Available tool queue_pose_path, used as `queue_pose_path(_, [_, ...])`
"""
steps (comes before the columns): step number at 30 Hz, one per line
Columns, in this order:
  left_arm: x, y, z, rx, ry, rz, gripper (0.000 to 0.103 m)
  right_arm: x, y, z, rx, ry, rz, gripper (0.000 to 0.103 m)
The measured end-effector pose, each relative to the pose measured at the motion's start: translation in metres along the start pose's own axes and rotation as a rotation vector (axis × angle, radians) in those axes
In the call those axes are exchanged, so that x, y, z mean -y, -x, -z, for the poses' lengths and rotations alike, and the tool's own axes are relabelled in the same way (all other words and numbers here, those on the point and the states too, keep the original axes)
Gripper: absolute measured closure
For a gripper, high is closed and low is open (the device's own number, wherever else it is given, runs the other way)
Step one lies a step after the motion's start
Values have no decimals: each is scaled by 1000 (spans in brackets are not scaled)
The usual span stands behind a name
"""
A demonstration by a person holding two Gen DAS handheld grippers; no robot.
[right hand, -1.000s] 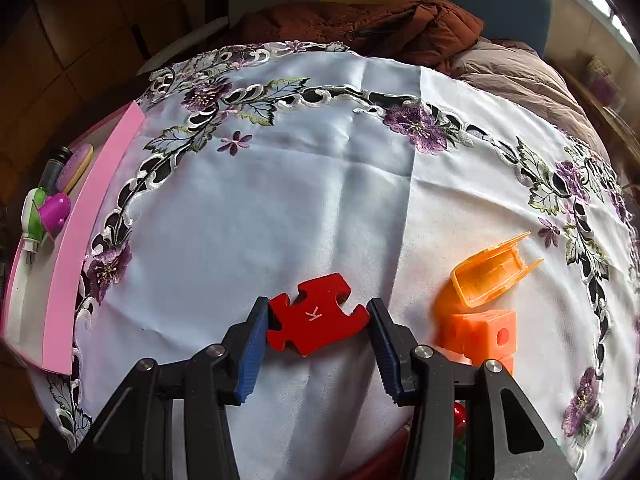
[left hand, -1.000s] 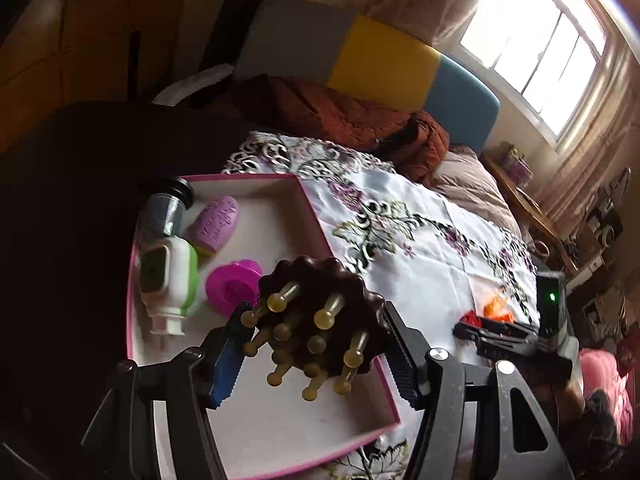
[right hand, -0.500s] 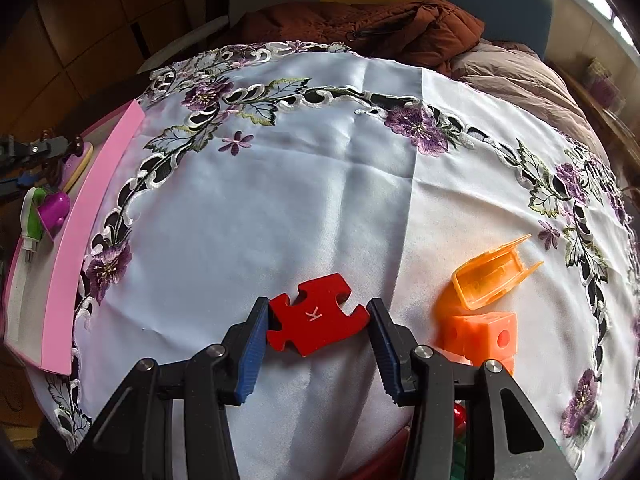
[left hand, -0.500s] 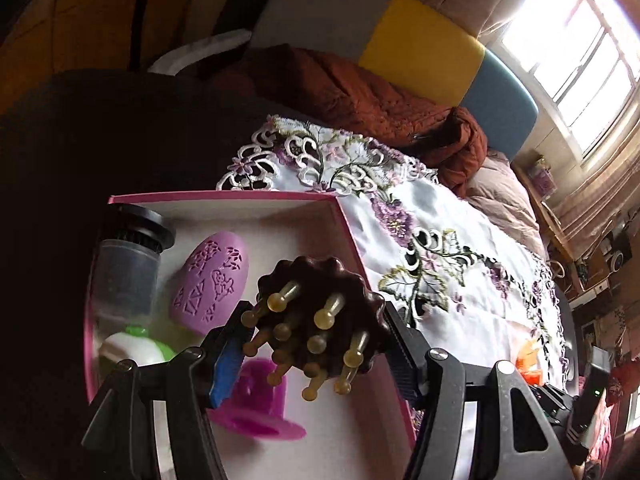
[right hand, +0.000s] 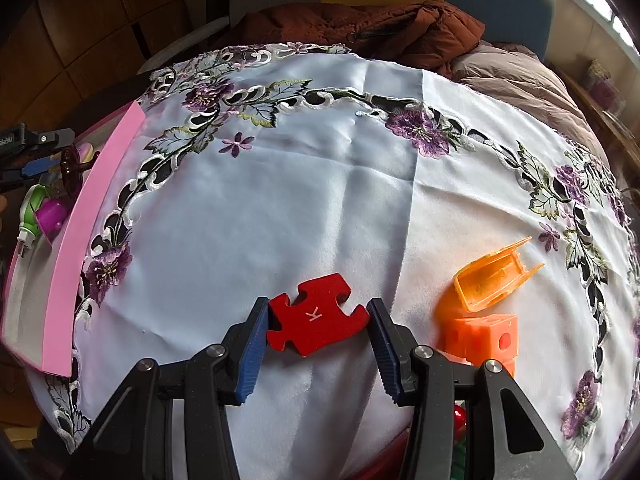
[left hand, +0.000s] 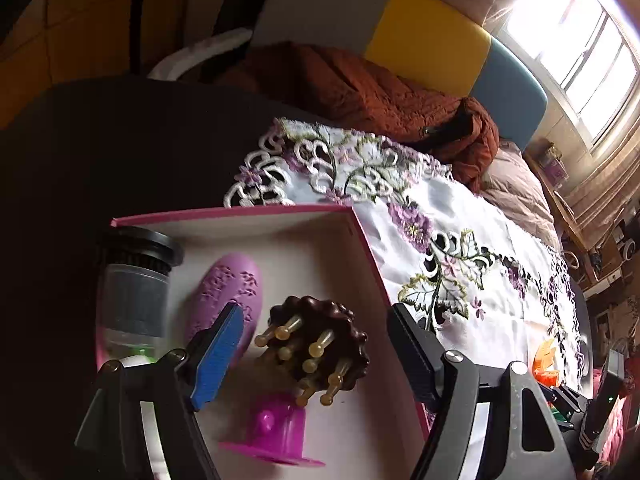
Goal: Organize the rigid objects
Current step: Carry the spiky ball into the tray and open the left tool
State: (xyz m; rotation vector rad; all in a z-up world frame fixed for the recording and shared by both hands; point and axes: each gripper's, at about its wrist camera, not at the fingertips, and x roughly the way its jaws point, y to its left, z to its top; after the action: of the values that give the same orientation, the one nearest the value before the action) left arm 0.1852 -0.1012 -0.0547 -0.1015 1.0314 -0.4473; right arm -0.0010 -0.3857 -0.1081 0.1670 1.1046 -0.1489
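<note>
Broadly, a bedroom: a window (left hand: pixel 576 52) lights a bed with a rust quilt (left hand: pixel 372 92), beside a table (left hand: pixel 100 152) under an embroidered cloth (right hand: pixel 320 208). At its edge sits a pink tray (left hand: pixel 240 213), the collecting place, holding a grey bottle (left hand: pixel 134 296), a lilac oval (left hand: pixel 234 296) and a magenta cup (left hand: pixel 276 428). Left tool (left hand: pixel 316 352): jaws opening, clear of the brown bristled massager (left hand: pixel 320 344), apparently releasing it into the tray. Right tool (right hand: pixel 318 332): clamped on the red puzzle piece (right hand: pixel 316 320), low over the cloth near an orange cube (right hand: pixel 486 334) and clip (right hand: pixel 492 276).
</note>
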Motion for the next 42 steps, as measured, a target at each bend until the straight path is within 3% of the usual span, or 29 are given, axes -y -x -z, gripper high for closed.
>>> queue_pose_path(4, [8,33,11,78,-35,-55,29,0,0,0,1,4,2,54])
queue_pose_path(8, [20,63,43,141,-90,-117,29,0,0,0,4,8,5,54])
queue_pose_path(13, [29,81,84,151,-142,-152,29,-1,1,1,9,15,12,54])
queue_pose_path(20, [28,93,116,129,-142,-192,29,-4,1,2,24,39,27,54])
queue_pose_path(42, [4,108,134,147,-85,-178,29,-8,7,3,43,-10,71,54])
